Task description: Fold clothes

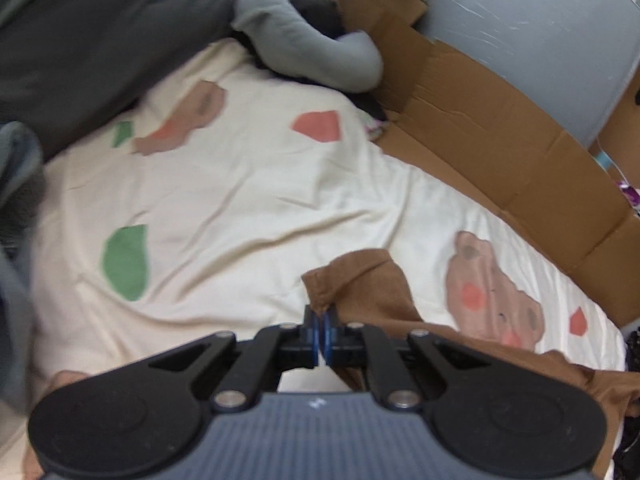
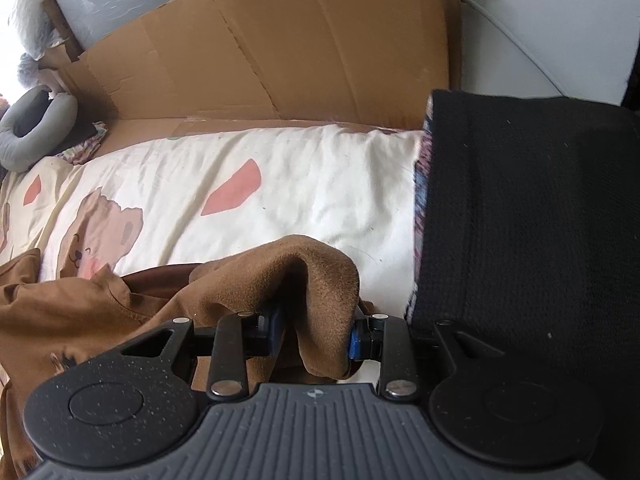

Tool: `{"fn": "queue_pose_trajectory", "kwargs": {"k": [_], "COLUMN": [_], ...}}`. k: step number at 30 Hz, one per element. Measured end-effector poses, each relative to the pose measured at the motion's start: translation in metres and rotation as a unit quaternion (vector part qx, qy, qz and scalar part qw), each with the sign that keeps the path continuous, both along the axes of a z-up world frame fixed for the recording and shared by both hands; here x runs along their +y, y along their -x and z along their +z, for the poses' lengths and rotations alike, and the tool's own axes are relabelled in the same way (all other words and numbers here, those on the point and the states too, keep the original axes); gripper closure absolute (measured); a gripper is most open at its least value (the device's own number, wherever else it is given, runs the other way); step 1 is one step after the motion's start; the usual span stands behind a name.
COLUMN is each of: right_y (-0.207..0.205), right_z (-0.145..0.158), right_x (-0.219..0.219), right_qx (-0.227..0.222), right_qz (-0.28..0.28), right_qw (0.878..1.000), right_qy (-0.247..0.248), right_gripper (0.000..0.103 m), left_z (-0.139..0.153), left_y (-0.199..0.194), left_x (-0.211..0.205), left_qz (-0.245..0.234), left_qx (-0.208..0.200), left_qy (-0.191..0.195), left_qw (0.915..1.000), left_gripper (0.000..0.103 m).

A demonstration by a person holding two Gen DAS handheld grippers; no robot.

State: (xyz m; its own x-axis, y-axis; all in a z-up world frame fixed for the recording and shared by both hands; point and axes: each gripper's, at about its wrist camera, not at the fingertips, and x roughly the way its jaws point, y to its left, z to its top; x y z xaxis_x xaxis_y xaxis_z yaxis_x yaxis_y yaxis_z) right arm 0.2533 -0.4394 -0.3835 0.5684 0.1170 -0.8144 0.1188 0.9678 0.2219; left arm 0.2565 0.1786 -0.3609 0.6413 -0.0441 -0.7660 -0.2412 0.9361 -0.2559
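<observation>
A brown garment lies on a cream bedsheet printed with bears and coloured blobs. My left gripper is shut on a thin hemmed edge of the garment, and the cloth stands up just past its blue pads. The rest of it trails away to the lower right in the left wrist view. In the right wrist view my right gripper is shut on a thick bunched fold of the same brown garment, which bulges up between and over its blue pads. More brown cloth spreads to the left.
A flattened cardboard sheet stands along the far side of the bed. A folded black knit piece lies right beside the right gripper. A grey curved cushion and a dark grey pillow sit at the far end.
</observation>
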Motion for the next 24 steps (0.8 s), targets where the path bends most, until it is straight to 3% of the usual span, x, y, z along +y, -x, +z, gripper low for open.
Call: {"fn": "queue_pose_trajectory", "kwargs": {"k": [6, 15, 24], "right_y": [-0.014, -0.031, -0.030], "right_z": [-0.005, -0.015, -0.018], "right_x": [0.009, 0.033, 0.052], "right_qx": [0.007, 0.025, 0.015], "right_qz": [0.019, 0.043, 0.071], "right_qw": [1.000, 0.999, 0.997], "right_qy": [0.005, 0.007, 0.010], "right_gripper": [0.067, 0.065, 0.062], "left_z": [-0.001, 0.001, -0.002], "left_y": [0.027, 0.048, 0.048], "left_x": [0.027, 0.062, 0.079], "left_qz": [0.052, 0.118, 0.151], "left_qx": [0.009, 0.005, 0.011], "left_qy": [0.003, -0.024, -0.061], "left_qw": [0.9986, 0.9927, 0.9866], "left_gripper": [0.101, 0.101, 0.101]}}
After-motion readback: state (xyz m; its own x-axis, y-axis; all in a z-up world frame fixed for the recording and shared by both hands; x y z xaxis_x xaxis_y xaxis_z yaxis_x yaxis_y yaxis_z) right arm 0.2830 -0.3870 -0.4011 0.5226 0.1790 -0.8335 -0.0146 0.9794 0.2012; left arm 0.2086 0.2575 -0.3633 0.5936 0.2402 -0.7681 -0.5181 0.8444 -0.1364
